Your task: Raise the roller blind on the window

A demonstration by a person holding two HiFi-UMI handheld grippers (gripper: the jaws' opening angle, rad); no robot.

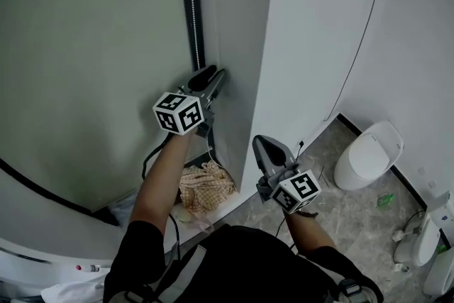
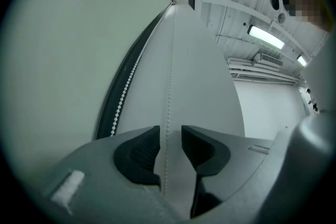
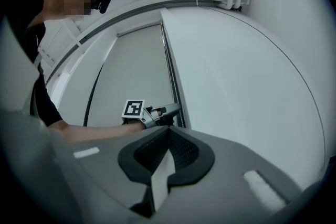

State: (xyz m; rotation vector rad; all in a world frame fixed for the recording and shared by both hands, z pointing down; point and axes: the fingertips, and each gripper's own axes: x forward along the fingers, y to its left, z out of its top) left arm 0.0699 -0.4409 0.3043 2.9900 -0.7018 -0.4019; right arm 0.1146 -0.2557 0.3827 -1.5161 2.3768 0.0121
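Left gripper view showed the left gripper [image 2: 169, 140] spread, the bead chain [image 2: 169, 86] unpinched between its jaws. Right gripper [image 3: 167, 139] was pressed together, empty.

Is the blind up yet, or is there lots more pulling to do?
Not up yet. The blind reaches far down, so nothing looks done. In hand: the left claw is open around the bead chain, not squeezing it. The right claw is shut and empty. Left: pinch the bead chain and pull until the blind rolls up.
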